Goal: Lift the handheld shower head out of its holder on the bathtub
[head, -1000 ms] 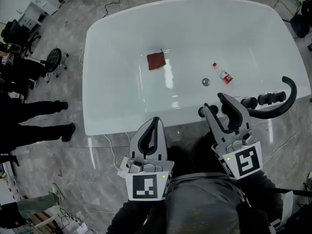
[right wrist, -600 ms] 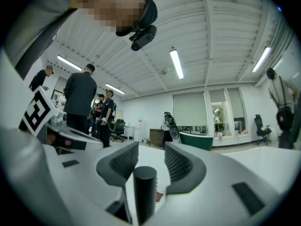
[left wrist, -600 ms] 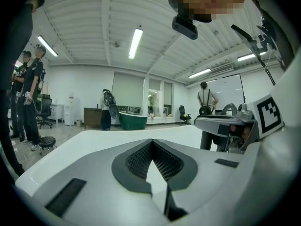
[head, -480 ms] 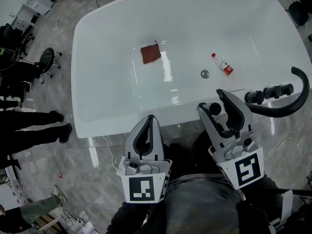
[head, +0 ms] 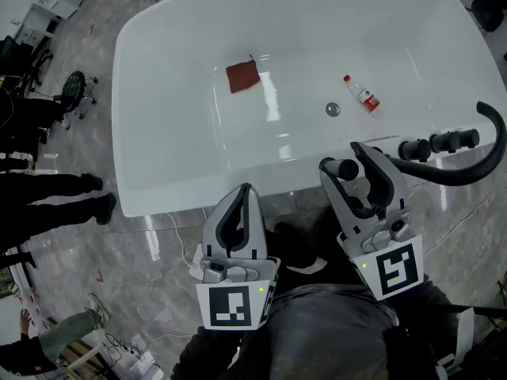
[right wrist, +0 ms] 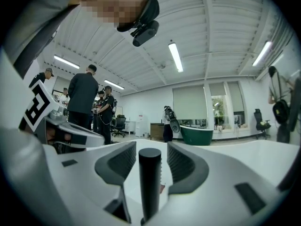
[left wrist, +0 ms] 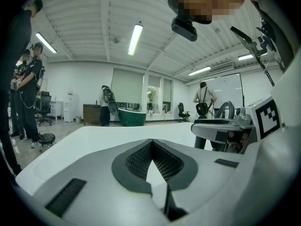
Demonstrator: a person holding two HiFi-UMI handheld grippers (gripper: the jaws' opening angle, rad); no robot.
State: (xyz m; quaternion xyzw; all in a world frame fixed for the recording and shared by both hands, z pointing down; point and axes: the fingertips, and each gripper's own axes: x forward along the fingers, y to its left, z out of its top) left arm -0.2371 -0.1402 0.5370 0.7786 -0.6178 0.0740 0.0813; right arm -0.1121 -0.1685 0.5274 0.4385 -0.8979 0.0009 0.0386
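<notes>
The handheld shower head is a black upright cylinder on the near rim of the white bathtub. My right gripper straddles its top and its jaws are opening. In the right gripper view the black cylinder stands between the ribbed pads with a gap on each side, so nothing grips it. My left gripper hovers over the floor just short of the tub's near edge. Its fingers meet at the tip with nothing between them.
To the right of the shower head, black tap knobs and a curved black spout stand on the rim. Inside the tub lie a brown cloth, a small red-labelled bottle and the drain. People stand at the left.
The black shower head, earlier just left of my right gripper's fingers, now stands between them, and those jaws have widened. Both grippers have sunk a little.
</notes>
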